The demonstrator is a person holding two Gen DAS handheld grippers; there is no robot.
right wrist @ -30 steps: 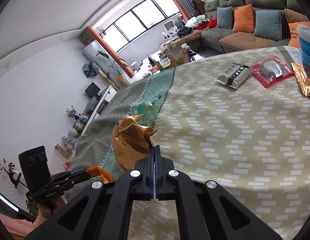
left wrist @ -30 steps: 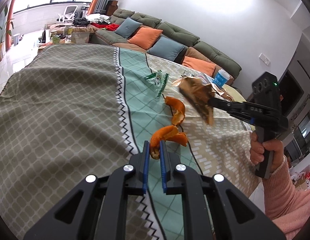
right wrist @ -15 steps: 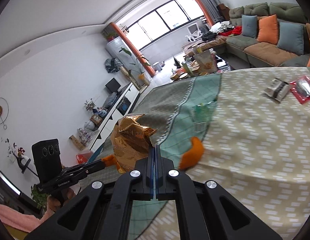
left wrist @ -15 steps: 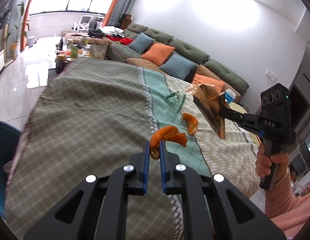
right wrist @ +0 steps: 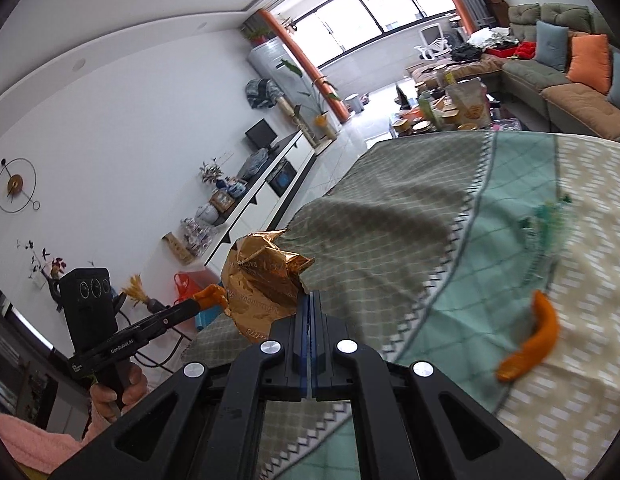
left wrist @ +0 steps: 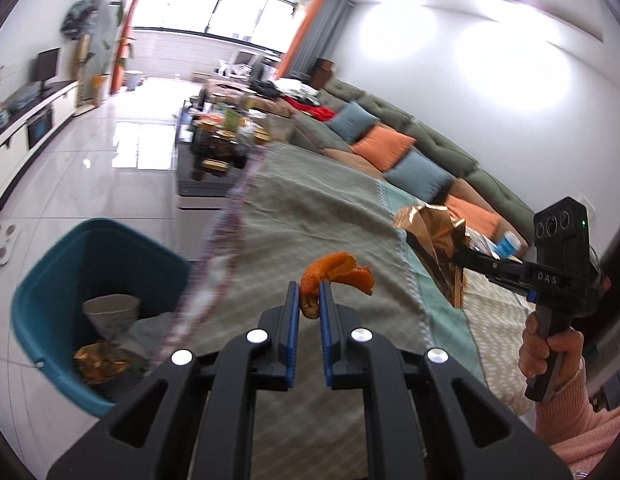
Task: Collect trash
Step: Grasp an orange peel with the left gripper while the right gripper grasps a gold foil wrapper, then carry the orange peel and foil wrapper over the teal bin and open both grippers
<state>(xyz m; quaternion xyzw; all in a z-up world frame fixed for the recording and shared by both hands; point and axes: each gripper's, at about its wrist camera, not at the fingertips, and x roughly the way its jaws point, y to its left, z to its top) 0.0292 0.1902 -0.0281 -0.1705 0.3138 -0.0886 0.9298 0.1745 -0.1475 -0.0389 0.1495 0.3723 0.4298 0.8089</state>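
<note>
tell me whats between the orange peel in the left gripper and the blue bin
In the left wrist view, only the tablecloth's hanging edge lies between the orange peel and the blue bin.

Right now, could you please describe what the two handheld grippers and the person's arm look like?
Both grippers are matte black. The left gripper has blue-lined jaws and round silver bolts. The right gripper carries a boxy black camera head with three lenses, a green light and "DAS" lettering. The hand gripping its handle wears a pink knitted sleeve.
</note>
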